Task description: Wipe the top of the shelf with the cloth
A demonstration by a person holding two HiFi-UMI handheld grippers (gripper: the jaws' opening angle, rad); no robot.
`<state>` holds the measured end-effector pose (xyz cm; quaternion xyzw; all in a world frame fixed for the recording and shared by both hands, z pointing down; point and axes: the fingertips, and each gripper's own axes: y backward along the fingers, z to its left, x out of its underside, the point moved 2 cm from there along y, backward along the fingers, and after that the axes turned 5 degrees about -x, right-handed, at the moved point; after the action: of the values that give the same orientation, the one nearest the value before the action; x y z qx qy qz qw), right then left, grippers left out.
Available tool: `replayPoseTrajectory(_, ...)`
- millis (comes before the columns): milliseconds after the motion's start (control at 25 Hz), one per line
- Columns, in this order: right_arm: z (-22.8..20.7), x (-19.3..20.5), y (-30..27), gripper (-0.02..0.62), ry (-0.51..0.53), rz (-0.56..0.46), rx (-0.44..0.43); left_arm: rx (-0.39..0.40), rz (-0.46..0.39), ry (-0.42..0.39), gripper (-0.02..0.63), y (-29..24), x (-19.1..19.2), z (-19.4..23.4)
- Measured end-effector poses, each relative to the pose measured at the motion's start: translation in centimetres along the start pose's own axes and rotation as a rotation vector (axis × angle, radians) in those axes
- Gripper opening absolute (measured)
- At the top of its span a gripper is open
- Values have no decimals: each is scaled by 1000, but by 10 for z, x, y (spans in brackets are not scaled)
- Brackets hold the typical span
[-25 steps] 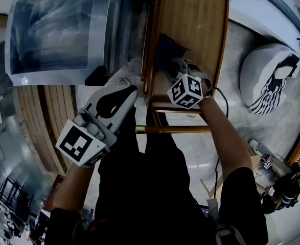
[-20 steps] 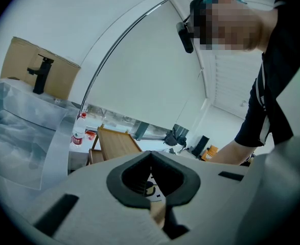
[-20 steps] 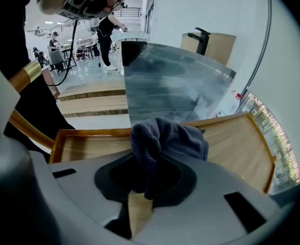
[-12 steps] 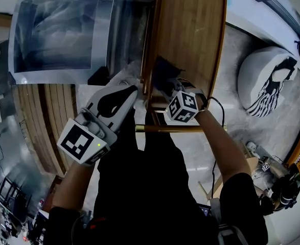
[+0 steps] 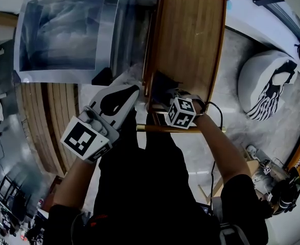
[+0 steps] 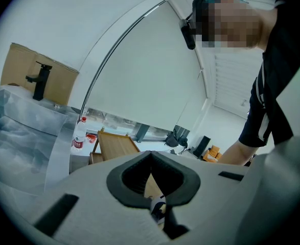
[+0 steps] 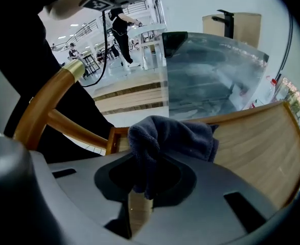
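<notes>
Two grippers in view, only one on the job. Right gripper (image 5: 166, 92) is clamped on the dark cloth (image 5: 161, 82): the right gripper view shows a fold of the cloth (image 7: 172, 137) pinched between the jaws, the rest bunched ahead of them. The cloth sits on the wooden top of the shelf (image 5: 190, 34), at the shelf's near end, toward its left edge. The rest of the top beyond the cloth is bare wood. Left gripper (image 5: 131, 92) has its jaws together with nothing between them. It hangs just off the shelf's left side by the near corner, tips pointing at the shelf, apart from the cloth. Plastic-covered sink unit (image 5: 58, 34) stands left of the shelf, black-and-white beanbag (image 5: 267, 80) on the floor right of it.
</notes>
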<state>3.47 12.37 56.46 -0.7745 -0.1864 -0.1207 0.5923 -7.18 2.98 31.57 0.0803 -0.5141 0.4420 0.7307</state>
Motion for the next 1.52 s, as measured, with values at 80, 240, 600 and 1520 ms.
replayPoseTrajectory(80, 6, 1, -2, 55, -6, 13, -45, -1, -1, -2, 17, 0, -3, 0)
replayPoseTrajectory(240, 25, 6, -2, 55, -40, 42, -187, 5, -2, -12, 17, -5, -10, -3)
replayPoseTrajectory(600, 17, 7, 39, 54, -93, -8, -231, 29, -7, -39, 17, -25, -34, -10)
replayPoseTrajectory(1520, -283, 29, 238, 54, -181, -265, 564, 13, 12, -38, 17, -100, -49, -6)
